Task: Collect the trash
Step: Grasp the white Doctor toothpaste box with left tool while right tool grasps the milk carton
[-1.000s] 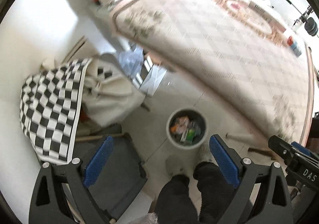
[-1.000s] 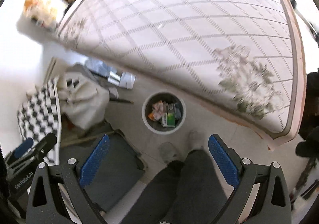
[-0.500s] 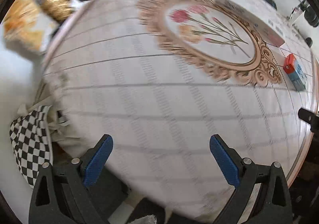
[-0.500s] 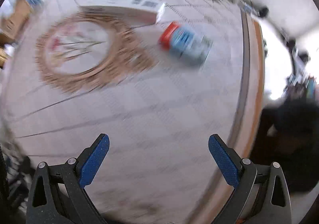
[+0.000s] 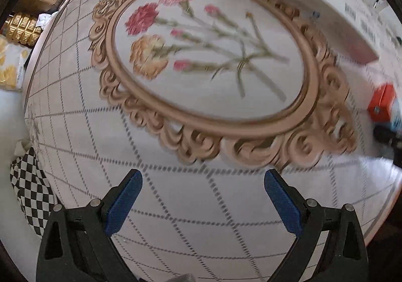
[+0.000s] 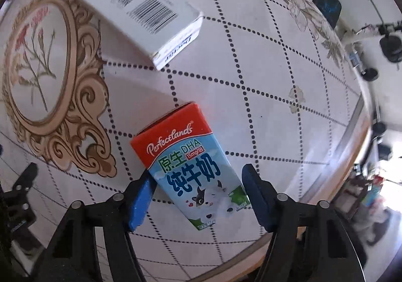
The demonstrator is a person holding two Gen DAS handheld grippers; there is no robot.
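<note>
Milk carton [image 6: 193, 169] sits between the open right hand-held gripper [image 6: 197, 192] fingers – an off-centre squeeze could twist it away – left hand-held gripper [image 5: 202, 203] open, empty

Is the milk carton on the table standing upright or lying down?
Lying down. The milk carton rests flat on the table, its printed front facing up, between the open right tongs.

The milk carton [image 5: 385, 106] is blurred and cut off at the left view's edge.

A round table [image 5: 176, 206] under a floral grid-patterned cloth fills both views, with bright daylight at its right.
</note>
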